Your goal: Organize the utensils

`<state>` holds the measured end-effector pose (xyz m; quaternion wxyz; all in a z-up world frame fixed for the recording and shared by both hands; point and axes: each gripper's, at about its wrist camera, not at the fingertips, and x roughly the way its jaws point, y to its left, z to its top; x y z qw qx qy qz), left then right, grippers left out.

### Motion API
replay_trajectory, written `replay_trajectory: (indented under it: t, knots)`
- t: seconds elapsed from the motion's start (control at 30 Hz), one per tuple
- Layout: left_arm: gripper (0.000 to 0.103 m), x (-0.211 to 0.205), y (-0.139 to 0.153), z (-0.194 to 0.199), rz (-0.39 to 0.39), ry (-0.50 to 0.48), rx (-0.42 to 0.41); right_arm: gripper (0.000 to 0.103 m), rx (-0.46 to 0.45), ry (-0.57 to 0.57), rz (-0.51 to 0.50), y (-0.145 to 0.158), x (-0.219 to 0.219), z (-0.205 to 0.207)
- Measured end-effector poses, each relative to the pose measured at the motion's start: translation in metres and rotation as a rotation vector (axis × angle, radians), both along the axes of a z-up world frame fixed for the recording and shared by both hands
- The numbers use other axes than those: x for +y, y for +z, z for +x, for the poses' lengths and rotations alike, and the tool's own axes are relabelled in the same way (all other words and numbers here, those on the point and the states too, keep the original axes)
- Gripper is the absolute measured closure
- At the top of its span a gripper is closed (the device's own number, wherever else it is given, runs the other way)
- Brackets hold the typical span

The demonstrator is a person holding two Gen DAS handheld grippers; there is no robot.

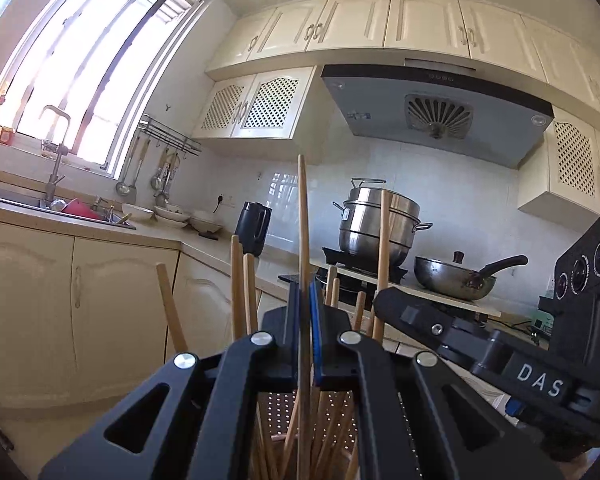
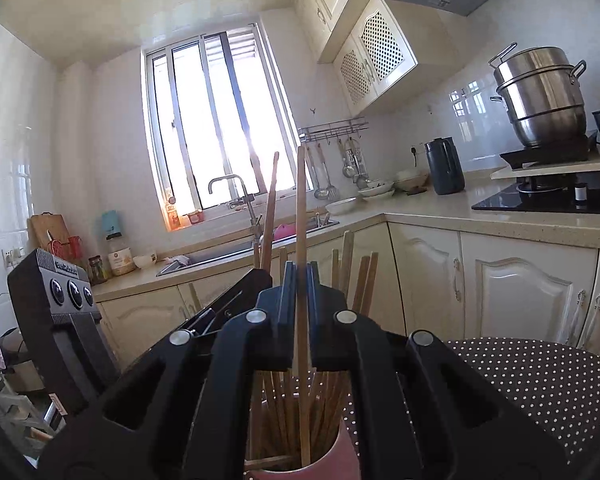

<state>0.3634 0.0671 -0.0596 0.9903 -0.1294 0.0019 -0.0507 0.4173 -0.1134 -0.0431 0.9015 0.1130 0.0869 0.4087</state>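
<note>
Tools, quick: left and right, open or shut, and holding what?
Left tool: closed on one wooden chopstick, above the chopstick holder.
Right tool: closed on another wooden chopstick, its lower end in the pink cup.

Small kitchen, cream cabinets above and below. Barred window [image 2: 212, 128] over the sink [image 2: 236, 254], sun pouring through, glass blown out white; a tall faucet [image 2: 236, 190] stands before it. White glossy wall tiles [image 1: 472, 208] catch reflections. Beige counter [image 2: 432, 208] wraps the corner to my right. Lattice-door wall cabinets [image 1: 256, 104] hang beside a grey range hood [image 1: 436, 114]. A steel rail of ladles [image 2: 334, 128] is fixed to the wall. On the hob, a stacked steamer pot [image 1: 376, 224] and a wok [image 1: 456, 276]. Dark kettle [image 2: 444, 166] near the corner. Brown dotted cloth [image 2: 540, 380] close below me.
</note>
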Motion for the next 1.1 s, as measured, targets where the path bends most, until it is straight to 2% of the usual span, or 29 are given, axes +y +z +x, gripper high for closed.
replay_trajectory:
  t: [0.27, 0.5, 0.53, 0.57, 0.6, 0.67, 0.73, 0.8, 0.87, 0.97, 1.03, 1.1]
  knots:
    - [0.098, -0.003, -0.012, -0.019, 0.043, -0.008, 0.081, 0.097, 0.022, -0.024, -0.080, -0.015, -0.003, -0.017]
    - [0.096, -0.006, -0.017, -0.038, 0.087, -0.008, 0.162, 0.096, 0.087, -0.041, -0.104, -0.026, -0.007, -0.030]
    - [0.093, -0.006, -0.017, -0.040, 0.087, -0.009, 0.175, 0.096, 0.096, -0.048, -0.106, -0.025, -0.008, -0.031]
    - [0.080, -0.006, -0.016, -0.041, 0.089, -0.010, 0.194, 0.095, 0.107, -0.062, -0.106, -0.024, -0.010, -0.033]
    - [0.074, -0.007, -0.015, -0.044, 0.095, -0.004, 0.203, 0.092, 0.113, -0.071, -0.104, -0.023, -0.012, -0.036]
    - [0.070, -0.007, -0.011, -0.055, 0.099, 0.002, 0.191, 0.082, 0.112, -0.096, -0.104, -0.019, -0.016, -0.044]
    - [0.070, -0.009, -0.006, -0.063, 0.116, -0.001, 0.197, 0.050, 0.102, -0.115, -0.099, -0.013, -0.020, -0.054]
    - [0.067, -0.012, -0.001, -0.073, 0.138, 0.012, 0.196, 0.049, 0.086, -0.127, -0.099, -0.006, -0.024, -0.063]
    - [0.057, -0.013, 0.005, -0.084, 0.142, 0.010, 0.193, 0.049, 0.081, -0.137, -0.095, 0.001, -0.029, -0.073]
    - [0.053, -0.015, 0.013, -0.101, 0.155, 0.026, 0.190, 0.049, 0.075, -0.157, -0.086, 0.011, -0.037, -0.086]
    - [0.045, -0.017, 0.018, -0.111, 0.167, 0.040, 0.195, 0.049, 0.073, -0.181, -0.087, 0.017, -0.044, -0.096]
    - [0.044, -0.021, 0.024, -0.124, 0.179, 0.054, 0.199, 0.049, 0.067, -0.213, -0.100, 0.024, -0.050, -0.109]
